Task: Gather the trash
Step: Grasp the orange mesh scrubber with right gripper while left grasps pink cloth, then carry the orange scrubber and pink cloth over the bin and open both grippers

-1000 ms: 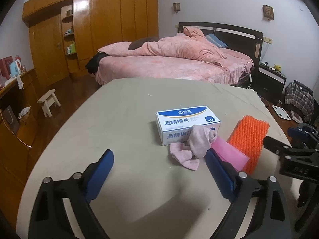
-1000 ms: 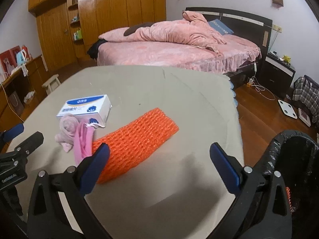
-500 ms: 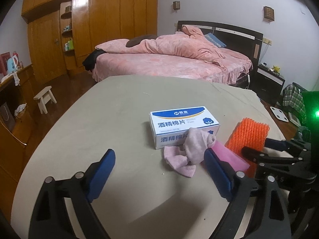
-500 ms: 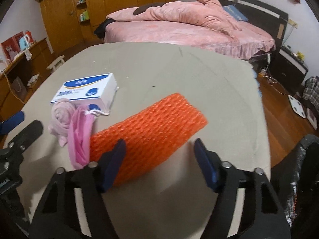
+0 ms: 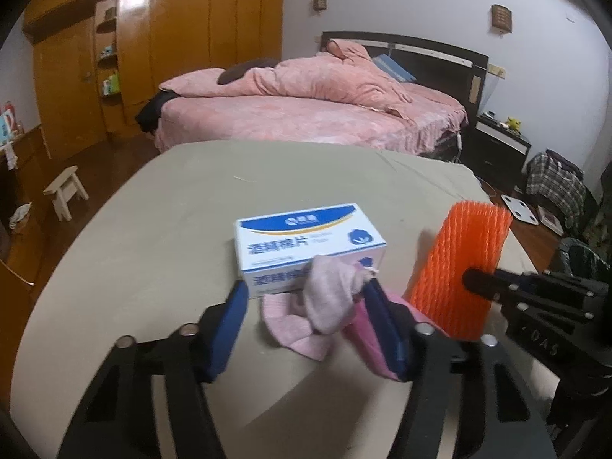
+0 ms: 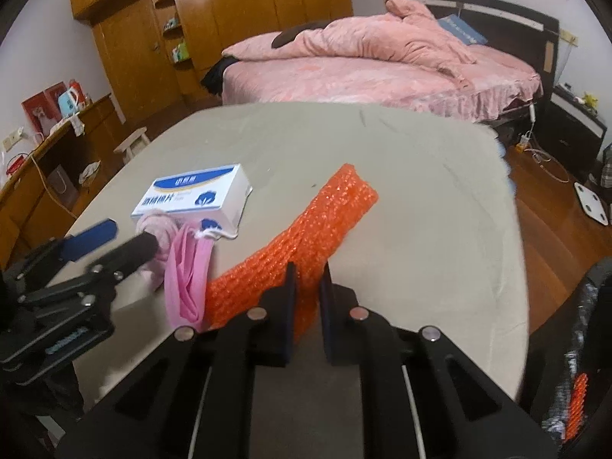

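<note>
Pink bed (image 5: 306, 114), wooden wardrobe (image 5: 172, 38), white stool (image 5: 65, 191).

The orange foam net sleeve (image 6: 306, 241) runs as a long ribbed strip from lower left to centre of the right wrist view, its near part pinched and raised off the bench. Left of it lies a folded pink cloth (image 6: 189, 271), then a crumpled pale pink sock (image 5: 329, 298), touching a white and blue box (image 5: 302, 244) lying flat at centre of the left wrist view.
</note>
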A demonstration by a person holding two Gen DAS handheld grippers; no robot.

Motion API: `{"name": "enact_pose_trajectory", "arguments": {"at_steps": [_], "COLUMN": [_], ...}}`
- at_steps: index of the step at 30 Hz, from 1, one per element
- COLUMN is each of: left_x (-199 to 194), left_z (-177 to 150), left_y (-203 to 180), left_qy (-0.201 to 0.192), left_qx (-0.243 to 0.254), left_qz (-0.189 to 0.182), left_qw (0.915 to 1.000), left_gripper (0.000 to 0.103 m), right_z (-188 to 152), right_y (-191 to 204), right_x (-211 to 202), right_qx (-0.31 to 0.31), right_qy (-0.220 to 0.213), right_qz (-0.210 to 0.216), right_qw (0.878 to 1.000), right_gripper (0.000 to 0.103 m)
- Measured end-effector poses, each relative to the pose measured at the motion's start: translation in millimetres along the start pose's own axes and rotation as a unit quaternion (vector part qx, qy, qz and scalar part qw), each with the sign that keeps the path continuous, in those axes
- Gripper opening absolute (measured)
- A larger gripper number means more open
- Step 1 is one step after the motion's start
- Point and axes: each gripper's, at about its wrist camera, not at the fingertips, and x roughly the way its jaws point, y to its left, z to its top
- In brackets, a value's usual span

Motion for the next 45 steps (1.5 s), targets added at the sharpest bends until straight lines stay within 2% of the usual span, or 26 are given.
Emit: {"name": "enact_pose_trajectory", "arguments": {"at_steps": [4, 5, 10, 14, 30, 45], "left_x": [4, 5, 4, -8, -71, -108], "left_z": [1, 2, 2, 5, 12, 19], "left_y": [-7, -8, -8, -3, -19, -92], "left_qy": [0.007, 0.009, 0.005, -0.007, -0.038, -0.054], "left_qx": [0.008, 0.007, 0.001, -0.017, -0.007, 0.029], "left_qz": [-0.020, -0.025, -0.023, -0.024, -0.022, -0.061], "left_qw": [0.9997, 0.9996, 0.9997, 0.9995, 0.9990, 0.9963], "left_gripper": [0.031, 0.028, 0.023, 0.023, 0.023, 0.023], "right_z": [4, 3, 2, 3, 6, -20], "right_y": [-7, -9, -14, -15, -19, -61], "right_x": [-6, -7, -17, -30, -96, -172], "right_qx": [0.005, 0.007, 0.011, 0.010, 0.007, 0.035], "right_qy": [-0.009, -0.010, -0.019, -0.030, -0.068, -0.098], "right_qz": [-0.011, -0.013, -0.019, -0.022, -0.024, -0.062], "right_qw": [1.000, 1.000, 1.000, 0.999, 0.997, 0.993], "right_gripper": [0.010, 0.010, 0.011, 0.011, 0.011, 0.012]}}
